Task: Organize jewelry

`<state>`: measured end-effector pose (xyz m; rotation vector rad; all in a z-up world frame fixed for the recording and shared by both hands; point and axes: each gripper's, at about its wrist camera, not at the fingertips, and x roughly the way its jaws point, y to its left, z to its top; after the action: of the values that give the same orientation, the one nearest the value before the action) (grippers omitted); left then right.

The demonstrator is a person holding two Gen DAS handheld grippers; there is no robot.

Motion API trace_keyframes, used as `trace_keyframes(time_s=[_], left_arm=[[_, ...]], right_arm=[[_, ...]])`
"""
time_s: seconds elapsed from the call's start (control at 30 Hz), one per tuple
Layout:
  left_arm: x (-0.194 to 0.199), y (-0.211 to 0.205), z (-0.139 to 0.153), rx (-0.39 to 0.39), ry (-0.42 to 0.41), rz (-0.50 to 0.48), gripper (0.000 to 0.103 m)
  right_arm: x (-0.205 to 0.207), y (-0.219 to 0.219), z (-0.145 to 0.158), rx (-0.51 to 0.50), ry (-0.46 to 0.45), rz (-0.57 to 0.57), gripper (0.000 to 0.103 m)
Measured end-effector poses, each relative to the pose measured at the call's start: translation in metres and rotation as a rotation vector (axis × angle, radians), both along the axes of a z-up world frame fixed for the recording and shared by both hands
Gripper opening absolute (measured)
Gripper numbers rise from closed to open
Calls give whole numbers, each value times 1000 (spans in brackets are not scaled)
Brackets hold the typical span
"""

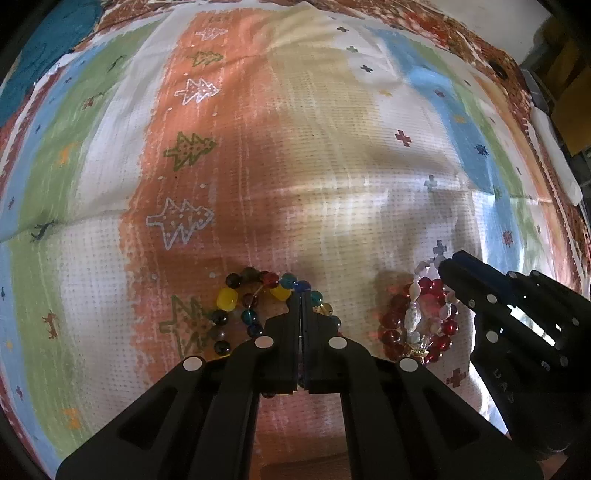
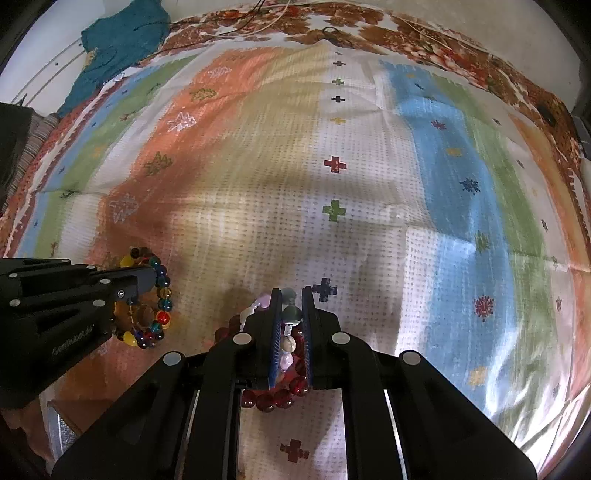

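A multicoloured bead bracelet (image 1: 236, 302) lies on the orange stripe of the cloth. My left gripper (image 1: 301, 295) points down onto its right side, jaws pressed together. No bead shows between them, and beads curve round its tip (image 2: 146, 282) in the right wrist view. To the right, a dark red bead bracelet (image 1: 391, 332) lies on the white stripe with a strand of pale beads and shells (image 1: 412, 317) across it. My right gripper (image 2: 291, 293) is shut on that pale strand (image 2: 288, 343), several beads sitting between its blue pads. Red beads (image 2: 273, 400) show beneath its fingers.
The striped cloth (image 2: 332, 166) with tree and cross prints covers a floral sheet (image 2: 369, 18). A teal garment (image 2: 122, 40) lies at the far left corner. A white oblong object (image 1: 554, 158) sits at the right edge. A dark object (image 2: 11, 147) stands at the left.
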<state>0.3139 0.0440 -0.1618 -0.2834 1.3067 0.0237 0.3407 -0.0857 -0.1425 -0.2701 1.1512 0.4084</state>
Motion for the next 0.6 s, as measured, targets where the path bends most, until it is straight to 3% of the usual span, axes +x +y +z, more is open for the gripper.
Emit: trace_keyframes(time_s=[0.07, 0.1, 0.2, 0.3, 0.6], left_arm=[[1, 1, 1, -12, -2, 1, 7], [1, 1, 2, -13, -3, 6, 17], [2, 0, 2, -13, -6, 7, 31], [3, -1, 0, -19, -1, 7, 35], [9, -9, -5, 28, 2, -26, 32]], right_arm=[[0, 1, 0, -5, -2, 5, 12], [0, 1, 0, -7, -2, 5, 12], [0, 0, -1, -7, 1, 3, 12], [0, 0, -1, -8, 2, 3, 12], [0, 1, -3, -14, 6, 6, 12]])
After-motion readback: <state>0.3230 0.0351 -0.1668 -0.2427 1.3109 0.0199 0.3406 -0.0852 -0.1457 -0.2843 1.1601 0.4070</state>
